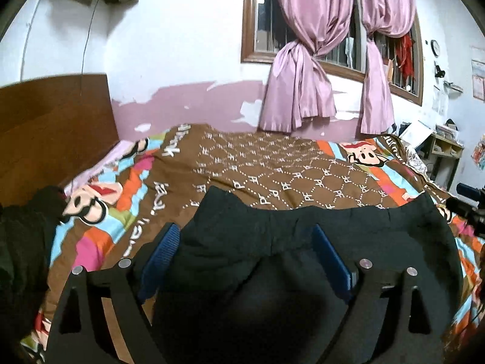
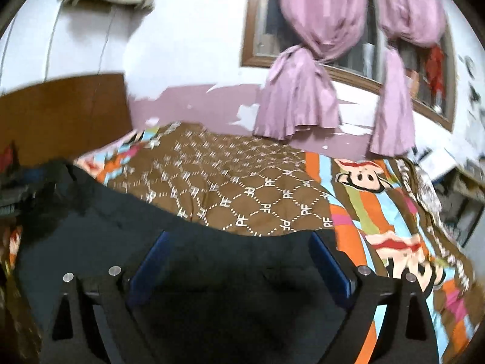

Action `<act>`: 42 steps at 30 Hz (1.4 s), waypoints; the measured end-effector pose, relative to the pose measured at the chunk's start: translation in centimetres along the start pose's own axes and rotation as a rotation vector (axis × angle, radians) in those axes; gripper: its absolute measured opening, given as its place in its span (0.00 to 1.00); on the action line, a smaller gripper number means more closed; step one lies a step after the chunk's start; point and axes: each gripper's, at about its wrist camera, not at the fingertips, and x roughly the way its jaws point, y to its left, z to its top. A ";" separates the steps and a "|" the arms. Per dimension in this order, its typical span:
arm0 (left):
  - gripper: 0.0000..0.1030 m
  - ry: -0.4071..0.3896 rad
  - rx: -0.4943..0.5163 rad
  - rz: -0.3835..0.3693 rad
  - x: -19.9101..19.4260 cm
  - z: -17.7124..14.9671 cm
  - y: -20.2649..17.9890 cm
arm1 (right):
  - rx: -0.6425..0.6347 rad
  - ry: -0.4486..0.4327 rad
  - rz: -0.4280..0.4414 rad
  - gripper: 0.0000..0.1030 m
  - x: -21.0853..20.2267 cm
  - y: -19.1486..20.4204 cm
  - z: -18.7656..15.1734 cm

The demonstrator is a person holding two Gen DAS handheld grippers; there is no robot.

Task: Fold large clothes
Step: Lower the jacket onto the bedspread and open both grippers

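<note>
Left tool: blue-padded fingers spread wide, nothing gripped between them. The tool hangs above the black garment, which lies spread across the near part of the bed and fills the gap between the fingers. Whether the pads touch the cloth cannot be told.

Right tool: fingers likewise spread wide, over the same black garment, with the right finger close to the garment's far right edge. Contact with the cloth cannot be confirmed; the right wrist view is motion-blurred.

The garment's far edge runs roughly across both views. Beyond it, the bedspread is exposed: a brown field with a white dotted lattice and "PF" lettering, bordered by coloured stripes and cartoon monkey faces.

A wooden headboard stands at the left. Knotted pink curtains hang over a wood-framed window on the wall behind the bed. A second dark cloth heap lies at the left edge of the bed.
</note>
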 end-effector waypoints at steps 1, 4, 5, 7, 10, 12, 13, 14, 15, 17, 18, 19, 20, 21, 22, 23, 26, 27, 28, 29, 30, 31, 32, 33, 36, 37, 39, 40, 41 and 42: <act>0.85 -0.004 0.027 0.010 -0.4 -0.2 -0.2 | 0.012 0.003 0.007 0.90 -0.5 -0.1 -0.2; 0.86 -0.003 0.122 0.016 -1.2 -1.5 -1.5 | 0.001 0.046 0.046 0.90 -1.1 0.3 -1.3; 0.86 0.008 0.150 -0.001 -1.4 -2.1 -2.0 | -0.009 0.076 0.069 0.90 -1.2 0.7 -1.8; 0.86 0.034 0.183 -0.045 -1.7 -3.4 -2.8 | -0.039 0.142 0.116 0.90 -1.1 1.5 -3.2; 0.86 0.084 0.215 -0.116 -1.6 -5.1 -3.8 | -0.069 0.218 0.160 0.90 -0.8 2.5 -5.0; 0.86 0.143 0.245 -0.145 -0.6 -6.1 -4.8 | -0.065 0.250 0.173 0.90 -0.4 2.7 -6.0; 0.86 0.163 0.260 -0.135 -0.2 -6.4 -5.2 | -0.057 0.271 0.182 0.90 0.0 2.7 -6.5; 0.86 0.187 0.284 -0.111 0.5 -6.8 -5.6 | -0.052 0.290 0.181 0.90 0.5 2.6 -6.9; 0.86 0.198 0.304 -0.091 1.1 -7.1 -6.0 | -0.047 0.312 0.178 0.90 1.1 2.5 -7.3; 0.90 0.191 0.307 -0.068 1.8 -7.3 -6.2 | -0.035 0.325 0.177 0.93 2.0 2.4 -7.9; 0.92 0.198 0.303 -0.055 2.3 -7.3 -6.2 | -0.032 0.321 0.169 0.96 2.5 2.3 -8.0; 0.92 0.204 0.294 -0.044 2.8 -7.3 -6.2 | -0.030 0.322 0.165 0.98 2.9 2.3 -8.0; 0.93 0.207 0.282 -0.038 3.2 -7.2 -6.1 | -0.025 0.325 0.162 0.99 3.6 2.2 -8.0; 0.93 0.213 0.268 -0.034 3.7 -7.1 -5.9 | -0.016 0.323 0.159 0.99 4.1 2.1 -8.0; 0.93 0.220 0.245 -0.026 4.4 -7.0 -5.6 | -0.006 0.316 0.154 0.99 4.4 1.9 -8.0; 0.94 0.225 0.226 -0.022 4.8 -6.9 -5.4 | -0.005 0.310 0.150 1.00 4.7 1.8 -7.9; 0.95 0.263 0.160 -0.018 6.3 -6.4 -4.5 | -0.022 0.293 0.131 1.00 5.7 1.7 -7.5; 0.95 0.267 0.150 -0.017 6.5 -6.2 -4.4 | -0.018 0.292 0.123 1.00 6.1 1.6 -7.4; 0.96 0.269 0.144 -0.017 6.6 -6.0 -4.2 | -0.007 0.292 0.121 1.00 6.5 1.5 -7.3; 0.96 0.269 0.140 -0.017 6.7 -5.8 -4.0 | 0.014 0.291 0.122 1.00 6.8 1.4 -7.2; 0.96 0.269 0.136 -0.018 6.8 -5.6 -3.9 | 0.030 0.291 0.125 1.00 7.2 1.2 -7.0; 0.97 0.266 0.125 -0.024 6.9 -5.4 -3.7 | 0.048 0.290 0.128 1.00 7.5 1.0 -6.9; 0.99 0.263 0.115 -0.028 7.1 -5.3 -3.5 | 0.061 0.287 0.130 1.00 7.7 0.9 -6.8; 0.99 0.263 0.102 -0.029 7.3 -5.1 -3.2 | 0.072 0.285 0.133 1.00 8.0 0.8 -6.6; 0.99 0.274 0.072 -0.026 8.0 -4.4 -2.7 | 0.102 0.292 0.140 1.00 8.9 0.5 -6.1; 0.99 0.276 0.064 -0.022 8.2 -4.1 -2.5 | 0.115 0.293 0.140 1.00 9.3 0.4 -5.8; 0.99 0.280 0.044 -0.014 8.7 -3.5 -2.2 | 0.130 0.298 0.137 1.00 9.9 0.3 -5.4; 0.99 0.281 0.034 -0.009 8.9 -3.3 -2.0 | 0.136 0.300 0.134 1.00 10.2 0.3 -5.2; 0.99 0.282 0.024 -0.005 9.1 -3.1 -1.9 | 0.143 0.303 0.134 1.00 10.5 0.2 -5.0; 0.99 0.284 0.010 -0.003 9.3 -3.0 -1.6 | 0.150 0.307 0.133 1.00 10.8 0.2 -4.9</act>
